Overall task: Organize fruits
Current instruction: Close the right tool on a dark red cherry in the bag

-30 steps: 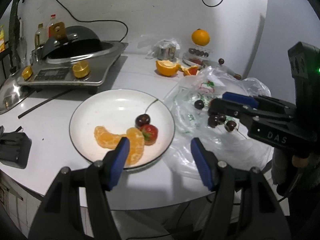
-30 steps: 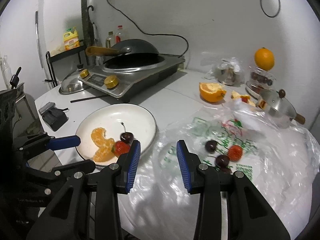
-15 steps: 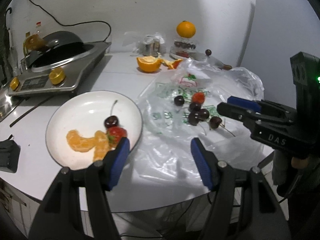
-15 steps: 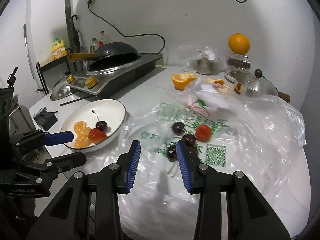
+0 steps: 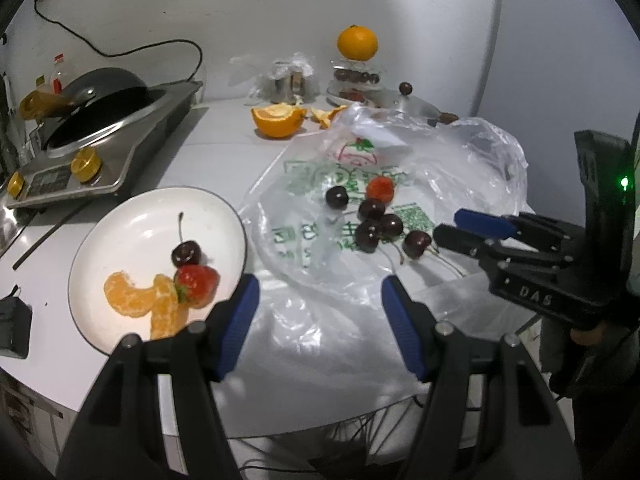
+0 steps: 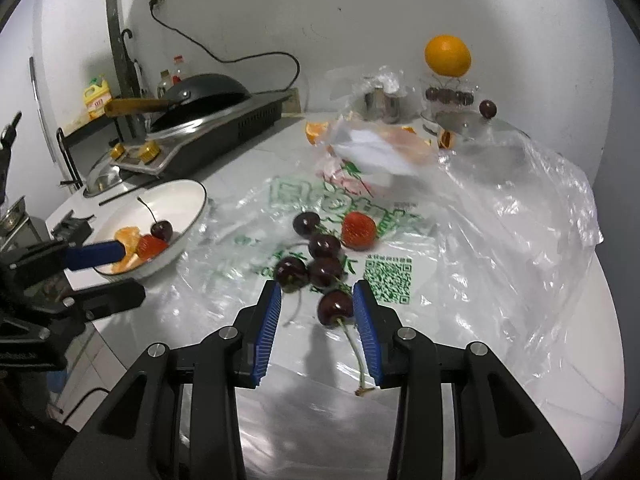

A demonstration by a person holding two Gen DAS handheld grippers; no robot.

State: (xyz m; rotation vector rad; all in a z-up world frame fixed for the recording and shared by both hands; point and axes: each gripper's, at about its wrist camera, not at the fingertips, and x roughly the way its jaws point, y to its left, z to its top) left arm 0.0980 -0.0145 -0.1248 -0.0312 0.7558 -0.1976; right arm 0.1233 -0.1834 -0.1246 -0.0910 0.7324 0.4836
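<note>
A white plate [image 5: 140,232] at the left holds orange segments [image 5: 132,294], a strawberry [image 5: 196,282] and a stemmed cherry [image 5: 186,253]. Several dark cherries [image 6: 320,268] and a strawberry [image 6: 358,230] lie on a flattened clear plastic bag [image 6: 500,240]. My right gripper [image 6: 316,292] is open low over the bag. One cherry [image 6: 335,307] lies between its fingers, close to the right pad and apart from the left one. My left gripper [image 5: 318,296] hangs open and empty near the table's front edge, between the plate and the bag.
An induction cooker with a dark wok [image 5: 100,128] stands at the back left. A halved orange [image 5: 278,120], a whole orange [image 5: 357,43] on a glass jar and a steel lid [image 5: 404,100] sit at the back. A black box [image 5: 14,332] lies left of the plate.
Both grippers have moved right, from the plate toward the bag. The right gripper came lower and closer to the cherries, and one cherry now lies between its fingers. Neither jaw width changed.
</note>
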